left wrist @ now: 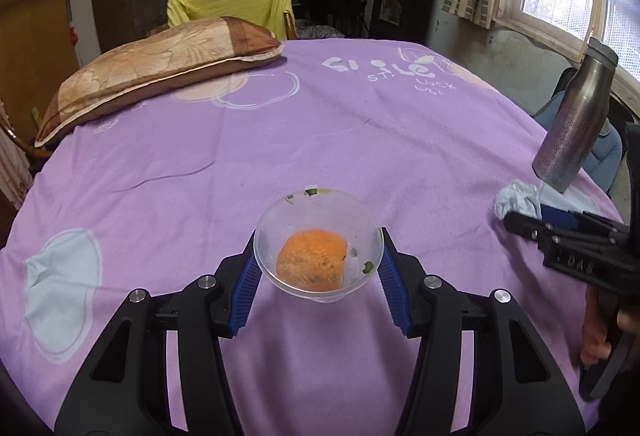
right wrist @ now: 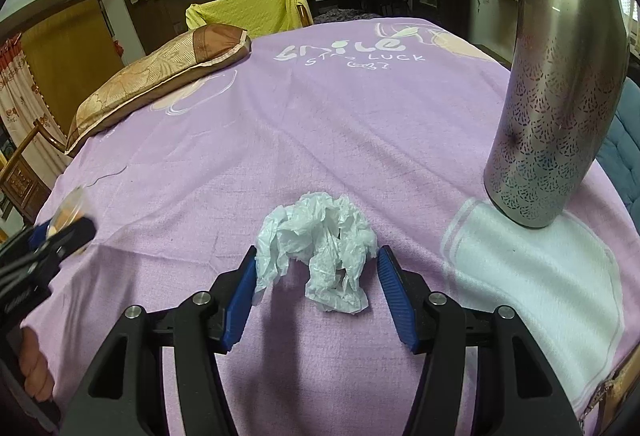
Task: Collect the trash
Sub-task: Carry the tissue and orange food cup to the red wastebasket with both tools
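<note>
Left tongs clamp my clear plastic cup with its orange peel, which could crack or tip it, while right tongs stand open astride crumpled white tissue.

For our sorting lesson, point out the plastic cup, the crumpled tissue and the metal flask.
Plastic cup (left wrist: 320,212): left wrist view, clear wall.
Crumpled tissue (right wrist: 320,236): right wrist view, middle of the wad.
Metal flask (right wrist: 560,108): right wrist view, patterned side.

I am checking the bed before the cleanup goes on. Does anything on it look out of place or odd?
Yes. A crumpled white tissue lies on the purple bedsheet, beside an upright metal flask. The left gripper holds a clear plastic cup with an orange peel inside. These do not belong on a bed.
</note>
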Tool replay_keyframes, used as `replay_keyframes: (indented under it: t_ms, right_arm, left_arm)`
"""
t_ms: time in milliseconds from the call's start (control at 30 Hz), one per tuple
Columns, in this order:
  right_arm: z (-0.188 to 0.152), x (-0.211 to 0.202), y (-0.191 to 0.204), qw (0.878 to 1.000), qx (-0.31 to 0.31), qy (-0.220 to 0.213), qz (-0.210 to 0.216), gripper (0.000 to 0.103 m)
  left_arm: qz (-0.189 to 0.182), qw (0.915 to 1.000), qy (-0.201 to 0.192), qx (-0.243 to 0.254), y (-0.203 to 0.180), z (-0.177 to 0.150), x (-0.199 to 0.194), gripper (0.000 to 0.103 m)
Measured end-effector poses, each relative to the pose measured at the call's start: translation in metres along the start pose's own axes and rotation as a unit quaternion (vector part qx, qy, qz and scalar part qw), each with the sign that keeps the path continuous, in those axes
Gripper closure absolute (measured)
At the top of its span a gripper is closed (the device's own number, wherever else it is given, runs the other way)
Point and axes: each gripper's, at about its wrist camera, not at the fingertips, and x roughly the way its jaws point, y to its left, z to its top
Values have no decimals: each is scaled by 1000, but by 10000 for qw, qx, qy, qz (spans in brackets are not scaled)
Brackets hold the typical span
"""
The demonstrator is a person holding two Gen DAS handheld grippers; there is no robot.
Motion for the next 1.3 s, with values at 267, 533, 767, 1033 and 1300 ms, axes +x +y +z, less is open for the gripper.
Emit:
replay_keyframes:
  t_ms: [267, 533, 767, 1033, 1300]
  right_arm:
    - [-1, 1, 5, 10000, -86, 35, -36, 44]
    - [-2, 5, -2, 9998, 51, 121, 155, 83]
    - [-21, -56, -4, 9978, 229, -562, 251, 88]
    - [-108, -204, -29, 9897, 438, -1363, -6, 88]
    - [-239, -314, -102, 9788, 952, -1320, -1241, 87]
  left_arm:
    - [112, 9997, 202, -30, 13, -18, -4, 48]
    - [-68, 9998, 169, -89, 13, -16, -10, 48]
    - [-509, 9985, -211, -59, -9, -20, -49, 48]
    - [-1495, 9861, -391, 606, -99, -49, -107, 48]
    - [-2650, 9506, -348, 1581, -233, -105, -165, 48]
